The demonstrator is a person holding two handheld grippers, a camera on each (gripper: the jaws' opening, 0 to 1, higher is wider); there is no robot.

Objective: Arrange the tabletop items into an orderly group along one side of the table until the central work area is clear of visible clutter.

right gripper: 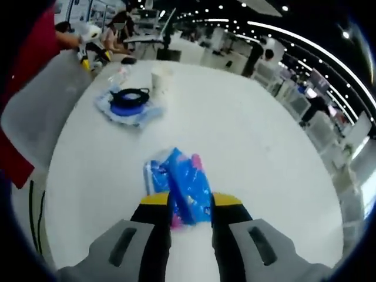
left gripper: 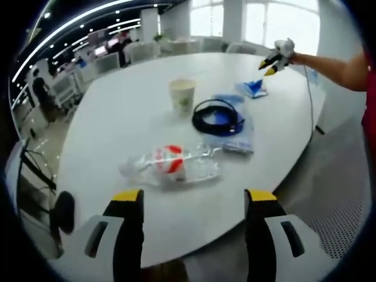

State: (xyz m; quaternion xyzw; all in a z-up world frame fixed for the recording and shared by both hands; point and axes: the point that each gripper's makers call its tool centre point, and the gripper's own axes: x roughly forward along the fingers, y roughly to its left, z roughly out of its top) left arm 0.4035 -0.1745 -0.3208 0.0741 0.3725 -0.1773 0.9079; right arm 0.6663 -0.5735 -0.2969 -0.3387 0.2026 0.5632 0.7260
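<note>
Jaws of the right tool [right gripper: 190,212] are clenched on a blue packet [right gripper: 185,185] near the desk [right gripper: 258,147] edge. Left tool [left gripper: 194,200] hangs released, jaws wide, before a clear plastic bottle [left gripper: 170,165] lying flat. Farther in, a black cable coil [left gripper: 217,116] rests on a blue bag [left gripper: 242,138], with a paper cup [left gripper: 182,95] just to its left.

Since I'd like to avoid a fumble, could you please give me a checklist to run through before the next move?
1. Right tool around the blue plastic packet: ok.
2. Packet firmly pinched: cannot tell.
3. Left tool open and free: ok.
4. Clear crushed plastic bottle with red label within the left tool's line: ok.
5. Black coiled cable resting on its blue bag: ok.
6. Central area of white table clear: not ok.
</note>
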